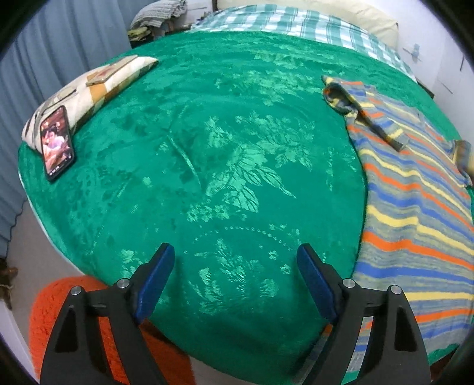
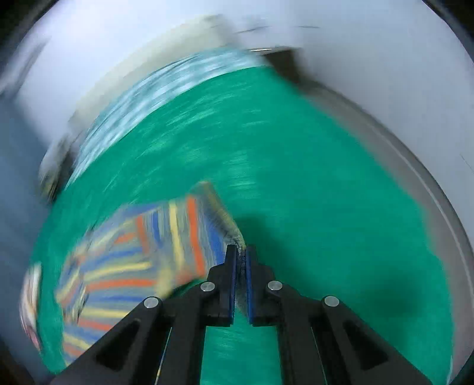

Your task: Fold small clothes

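Observation:
A striped garment (image 1: 414,201) in grey, blue, orange and yellow lies on the right side of the green bedspread (image 1: 225,154), one sleeve folded over near its top. My left gripper (image 1: 235,254) is open and empty above the bedspread's near edge, left of the garment. In the blurred right wrist view my right gripper (image 2: 241,251) is shut on an edge of the striped garment (image 2: 166,254), which trails to the left over the green bedspread (image 2: 311,183).
A phone (image 1: 57,142) with a lit screen leans on a patterned pillow (image 1: 89,88) at the bed's left edge. A checked sheet (image 1: 296,20) covers the far end. An orange rug (image 1: 59,319) lies on the floor at lower left. Curtains (image 1: 44,59) hang on the left.

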`<state>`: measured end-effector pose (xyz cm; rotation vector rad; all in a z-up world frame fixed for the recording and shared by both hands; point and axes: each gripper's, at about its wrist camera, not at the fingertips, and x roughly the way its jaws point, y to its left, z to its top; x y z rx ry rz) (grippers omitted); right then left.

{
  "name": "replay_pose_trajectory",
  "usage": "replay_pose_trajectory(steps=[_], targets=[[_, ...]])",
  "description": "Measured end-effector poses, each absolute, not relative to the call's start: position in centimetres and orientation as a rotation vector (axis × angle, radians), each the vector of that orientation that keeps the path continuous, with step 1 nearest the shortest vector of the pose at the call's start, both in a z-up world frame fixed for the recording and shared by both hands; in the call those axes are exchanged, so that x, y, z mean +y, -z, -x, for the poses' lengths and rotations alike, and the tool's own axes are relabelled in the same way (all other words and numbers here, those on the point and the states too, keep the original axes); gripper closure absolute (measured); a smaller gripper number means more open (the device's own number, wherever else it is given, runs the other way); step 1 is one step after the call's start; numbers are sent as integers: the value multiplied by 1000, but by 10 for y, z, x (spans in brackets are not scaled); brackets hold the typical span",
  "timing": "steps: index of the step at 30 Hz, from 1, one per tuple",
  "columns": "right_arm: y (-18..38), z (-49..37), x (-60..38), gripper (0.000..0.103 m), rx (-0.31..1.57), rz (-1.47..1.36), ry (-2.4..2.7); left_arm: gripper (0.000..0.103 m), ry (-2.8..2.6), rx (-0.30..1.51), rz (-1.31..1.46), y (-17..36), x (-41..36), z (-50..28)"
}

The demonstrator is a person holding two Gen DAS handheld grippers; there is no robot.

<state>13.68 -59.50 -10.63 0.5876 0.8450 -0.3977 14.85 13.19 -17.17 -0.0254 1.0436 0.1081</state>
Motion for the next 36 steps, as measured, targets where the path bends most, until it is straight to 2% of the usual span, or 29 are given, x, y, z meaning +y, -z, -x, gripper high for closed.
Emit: replay_pose_trajectory(steps=[5, 11, 17, 22, 24, 25, 26, 29, 30, 31, 32, 34, 36], targets=[[138, -87, -630, 97, 861, -750, 453, 17, -124, 1056, 31, 176, 131, -149], [127, -52, -639, 98, 699, -908, 434, 17, -142, 1067, 47, 177, 137, -148], [158, -66, -646, 101, 916, -771, 576, 17, -138, 1095, 42, 183, 134, -151], [159, -48, -649, 99, 831, -882, 479, 17, -133, 1088, 39, 181, 135, -148], [157, -39, -650, 89, 791, -925, 471, 17, -134, 1092, 42, 182, 135, -150], [158, -33, -652, 69, 777, -966, 464, 17, -132, 1096, 42, 183, 134, -151], [162, -33, -651, 54, 779, -989, 457, 17, -130, 1097, 41, 183, 133, -151], [166, -41, -643, 54, 809, -1004, 385, 17, -124, 1097, 13, 184, 127, -152], [166, -46, -636, 56, 841, -975, 357, 17, -123, 1096, -3, 184, 125, -151], [166, -54, -628, 71, 891, -920, 354, 17, -121, 1093, -23, 184, 122, -151], [165, -54, -622, 101, 938, -862, 371, 17, -119, 1093, -40, 182, 121, -151], [165, -60, -614, 100, 1020, -705, 448, 19, -111, 1085, -86, 171, 116, -149], [162, -57, -614, 101, 1016, -668, 491, 19, -71, 1034, -140, 148, 106, -147]])
